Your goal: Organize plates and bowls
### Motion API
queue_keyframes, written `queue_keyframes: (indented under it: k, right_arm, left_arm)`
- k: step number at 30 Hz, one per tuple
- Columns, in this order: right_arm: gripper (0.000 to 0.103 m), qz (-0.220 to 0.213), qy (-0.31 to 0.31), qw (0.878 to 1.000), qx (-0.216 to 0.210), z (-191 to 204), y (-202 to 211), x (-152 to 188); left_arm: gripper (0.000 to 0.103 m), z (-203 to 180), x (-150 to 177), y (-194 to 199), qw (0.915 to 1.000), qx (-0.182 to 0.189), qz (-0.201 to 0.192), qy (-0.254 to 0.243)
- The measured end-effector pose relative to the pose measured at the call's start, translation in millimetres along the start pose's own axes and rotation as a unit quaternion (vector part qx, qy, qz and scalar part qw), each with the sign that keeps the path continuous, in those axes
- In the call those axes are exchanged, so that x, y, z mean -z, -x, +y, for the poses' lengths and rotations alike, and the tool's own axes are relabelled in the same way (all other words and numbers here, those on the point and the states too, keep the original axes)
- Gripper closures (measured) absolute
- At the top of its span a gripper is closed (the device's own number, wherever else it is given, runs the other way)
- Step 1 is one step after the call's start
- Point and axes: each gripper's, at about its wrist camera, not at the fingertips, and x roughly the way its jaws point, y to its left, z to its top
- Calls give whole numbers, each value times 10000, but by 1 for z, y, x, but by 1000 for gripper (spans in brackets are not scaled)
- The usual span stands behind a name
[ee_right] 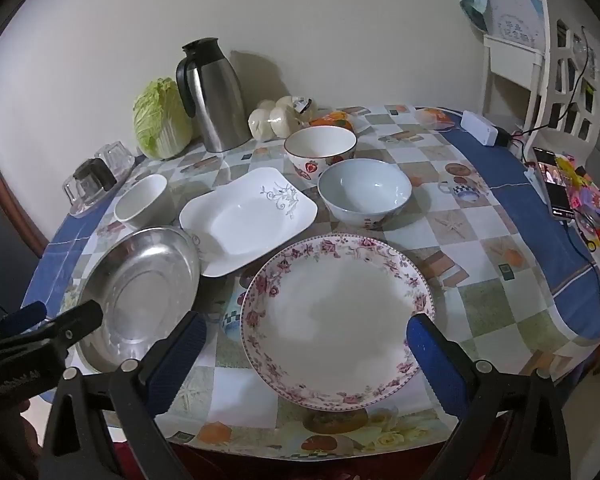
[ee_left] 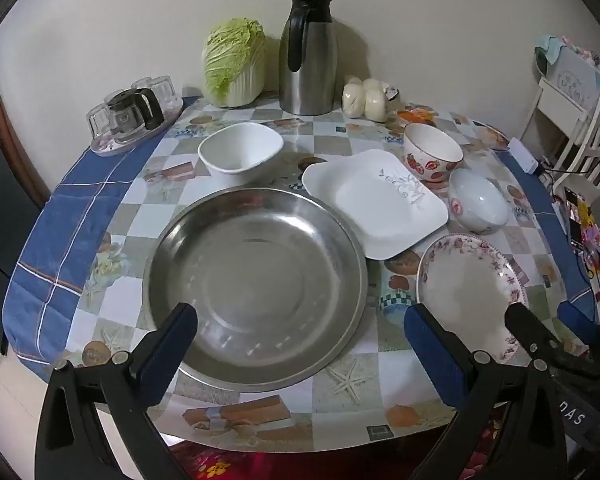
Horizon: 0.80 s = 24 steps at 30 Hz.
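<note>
A large steel plate (ee_left: pixel 256 280) lies at the table's near left; it also shows in the right wrist view (ee_right: pixel 140 296). A white square plate (ee_left: pixel 374 204) (ee_right: pixel 248 220) lies behind it. A floral round plate (ee_left: pixel 470 292) (ee_right: pixel 338 320) lies at the near right. A white square bowl (ee_left: pixel 240 152) (ee_right: pixel 142 202), a strawberry bowl (ee_left: pixel 432 156) (ee_right: pixel 320 148) and a pale blue bowl (ee_left: pixel 478 200) (ee_right: pixel 364 192) stand behind. My left gripper (ee_left: pixel 300 320) is open above the steel plate's near rim. My right gripper (ee_right: pixel 306 330) is open over the floral plate.
A steel thermos jug (ee_left: pixel 308 56), a cabbage (ee_left: pixel 234 62), white buns (ee_left: pixel 366 98) and a tray with glasses and a small pot (ee_left: pixel 134 118) stand along the wall. A white chair (ee_right: pixel 540 64), a phone (ee_right: pixel 556 188) and cables are at the right.
</note>
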Motion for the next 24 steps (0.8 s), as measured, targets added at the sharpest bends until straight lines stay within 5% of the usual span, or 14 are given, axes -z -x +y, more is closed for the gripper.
queue_keyframes:
  k: [7, 15, 24]
  right_arm:
    - [1, 31, -94, 9998, -146, -4, -1, 0]
    - [1, 26, -165, 9990, -416, -4, -2, 1]
    - [1, 49, -63, 9992, -387, 0, -2, 2]
  left_arm:
    - [0, 0, -1, 0, 9999, -137, -63, -31]
    - [0, -3, 3, -7, 9970, -762, 53, -158]
    - [0, 8, 4, -12, 9967, -780, 201, 126]
